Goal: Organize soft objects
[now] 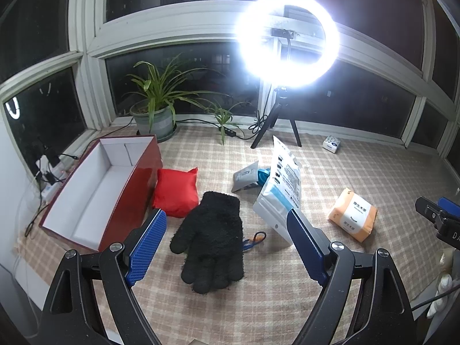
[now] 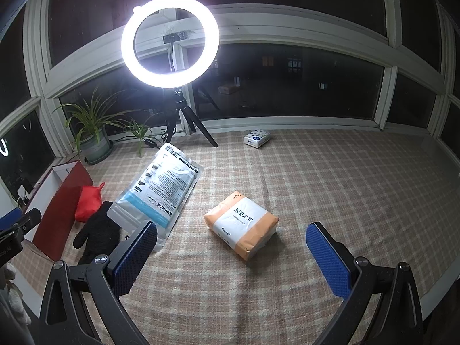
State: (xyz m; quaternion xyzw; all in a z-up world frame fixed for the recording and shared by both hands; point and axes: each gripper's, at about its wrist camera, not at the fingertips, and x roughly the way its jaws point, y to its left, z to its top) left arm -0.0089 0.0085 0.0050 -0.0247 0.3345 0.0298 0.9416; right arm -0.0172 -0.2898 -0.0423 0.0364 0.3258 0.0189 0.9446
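Now black glove (image 1: 211, 238) flat, fingers toward camera, cuff away; both jaws open, empty.

Two tissue packs (image 2: 241, 224), one glove (image 1: 211, 237), one box (image 1: 97, 189)

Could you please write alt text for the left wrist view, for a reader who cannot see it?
The open left claw hovers over a black fuzzy glove on a checked cloth, beside a red pouch and an open red box.
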